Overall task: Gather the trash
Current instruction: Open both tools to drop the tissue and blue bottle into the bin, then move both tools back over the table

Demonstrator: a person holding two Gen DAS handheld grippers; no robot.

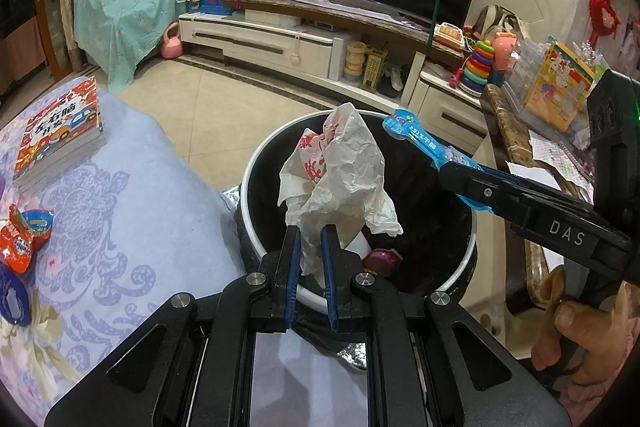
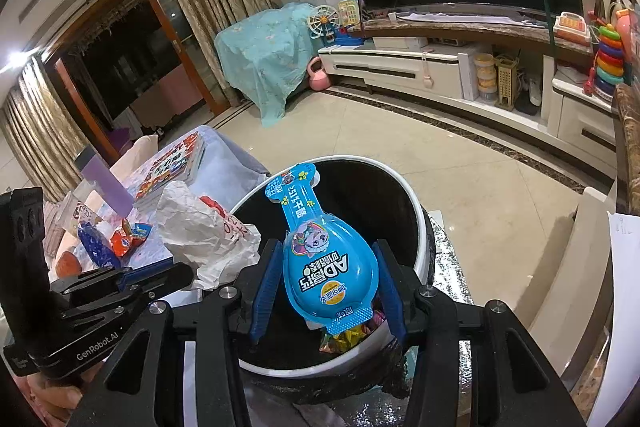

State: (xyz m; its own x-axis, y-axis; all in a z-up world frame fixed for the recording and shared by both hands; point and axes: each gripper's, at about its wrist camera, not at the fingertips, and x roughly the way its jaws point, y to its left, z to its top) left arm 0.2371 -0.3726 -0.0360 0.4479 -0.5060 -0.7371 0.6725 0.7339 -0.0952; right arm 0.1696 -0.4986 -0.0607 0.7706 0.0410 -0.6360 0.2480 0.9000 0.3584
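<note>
Far to the left, on the flowered table cover (image 1: 120, 195), more litter waited: a red and blue snack wrapper (image 1: 24, 239) near my edge, and beyond it a stack of picture books (image 1: 60, 135) that I judged was no trash at all.

My left gripper (image 1: 311, 247) was clamped on the tail of a crumpled white paper bag (image 1: 340, 171), its jaws pressed nearly together with only thin paper between them. The bag stood up over the near-left part of the bin (image 1: 256, 163), a black pail with a white rim and some rubbish already at the bottom. From the right wrist view much of the paper billowed out past the left rim towards the table. My worry was that, let go there, it could catch on the rim and tip out onto the cover or the floor.

To the right, my right gripper (image 2: 326, 279) gripped a blue bulb-shaped snack packet (image 2: 320, 255) by its fat belly, the jaws part-way apart around it, over the bin's mouth. Its long neck pointed to the far side. The packet looked smooth and rounded, so I thought it might squirt out of the pads early, or the neck might strike the paper bag, since the two lay close together over the one opening.
</note>
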